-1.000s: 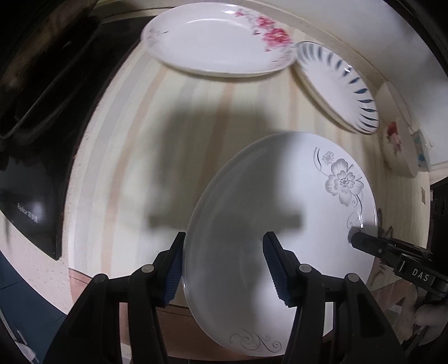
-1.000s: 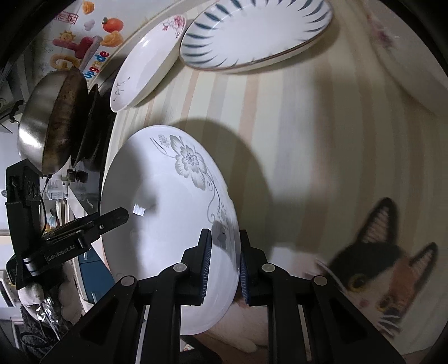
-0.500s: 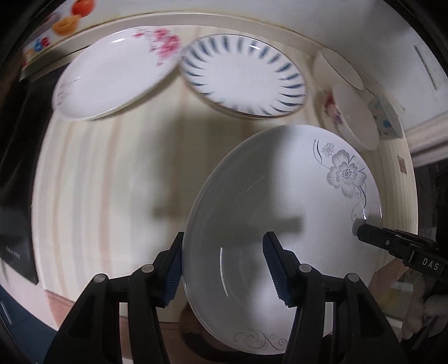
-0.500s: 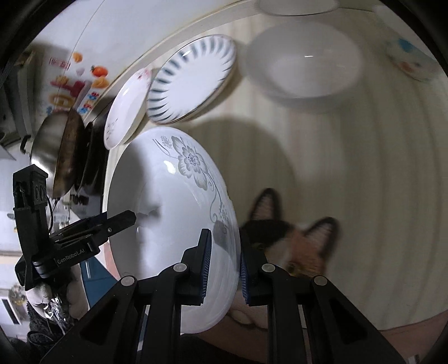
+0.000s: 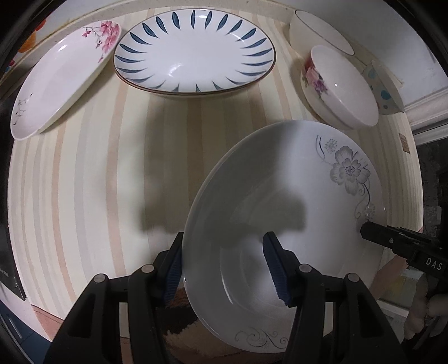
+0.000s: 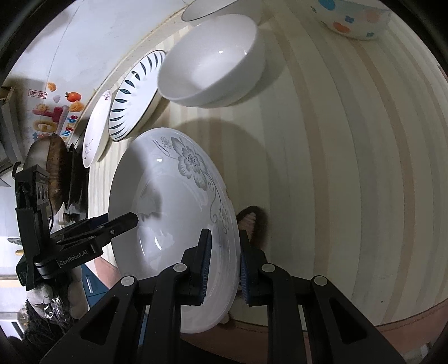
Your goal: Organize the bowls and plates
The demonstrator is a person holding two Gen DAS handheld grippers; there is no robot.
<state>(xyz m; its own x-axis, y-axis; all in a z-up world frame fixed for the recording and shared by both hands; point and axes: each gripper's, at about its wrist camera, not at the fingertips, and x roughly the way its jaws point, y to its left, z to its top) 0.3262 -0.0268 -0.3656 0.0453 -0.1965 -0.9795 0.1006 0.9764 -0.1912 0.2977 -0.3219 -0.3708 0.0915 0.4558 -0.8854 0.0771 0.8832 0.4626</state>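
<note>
While both grippers share one load, the grey-flower plate [image 5: 282, 224] sits tilted in the air above the striped counter [image 5: 92, 182], near its front edge. The right gripper [image 6: 222, 263] has its jaws nearly closed, pinching the plate's rim from both faces. The left gripper [image 5: 224, 268] straddles the opposite rim, jaws partly open: one pad is behind the plate's edge, the other over the inner face; firm pad contact can't be confirmed.

Other dishes lie toward the back: blue-leaf plate [image 5: 193, 53], pink-blossom plate [image 5: 61, 78], rose-pattern bowl [image 5: 338, 84], plain white bowl [image 6: 215, 58], dotted bowl [image 6: 352, 19].

Handling, as a judgement: glazed ceramic, stiff, fairly heavy for a rim pinch, slick, chips or shatters if dropped or knocked on another dish. Best hold is the rim, opposite sides, pads well past the lip. It likely belongs on one of the plates at the back; lower flat, no sliding.
</note>
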